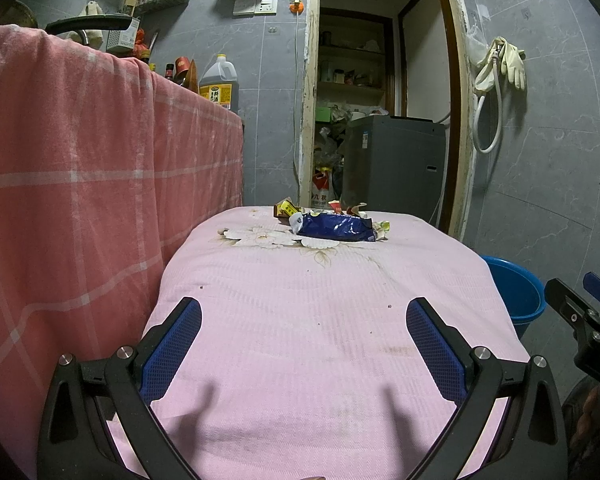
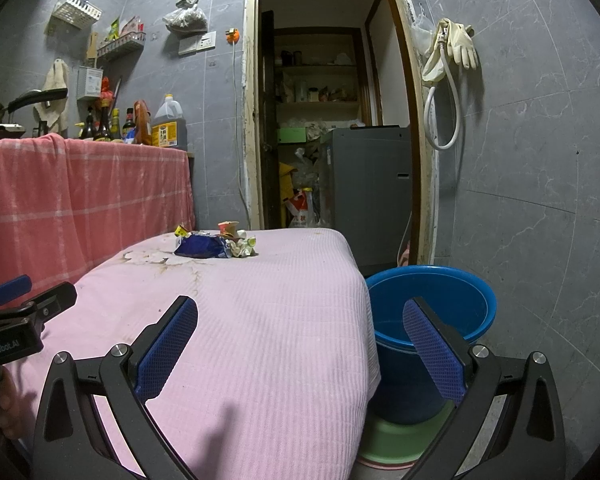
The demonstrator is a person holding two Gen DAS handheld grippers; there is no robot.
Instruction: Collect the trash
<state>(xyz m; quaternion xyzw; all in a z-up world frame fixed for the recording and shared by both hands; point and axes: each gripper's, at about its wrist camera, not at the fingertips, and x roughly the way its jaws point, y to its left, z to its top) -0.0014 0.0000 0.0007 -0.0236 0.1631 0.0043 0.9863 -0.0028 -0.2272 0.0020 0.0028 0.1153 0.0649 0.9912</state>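
While both grippers hover with fingers spread and nothing between them, the trash sits untouched at the far end of the pink-covered table (image 1: 340, 320).

Over the table's near end, the left gripper (image 1: 304, 344) holds its blue pads wide apart; the right gripper (image 2: 300, 344) does likewise, one finger over the cloth and the other over the blue bucket (image 2: 452, 300) standing on the floor just beside the table's right edge. A blue wrapper (image 1: 336, 230) lies far ahead, with small crumpled scraps (image 1: 286, 209) bunched behind and beside it; what they are is too small to make out. Only part of the bucket shows in the left wrist view, cut off by the table.
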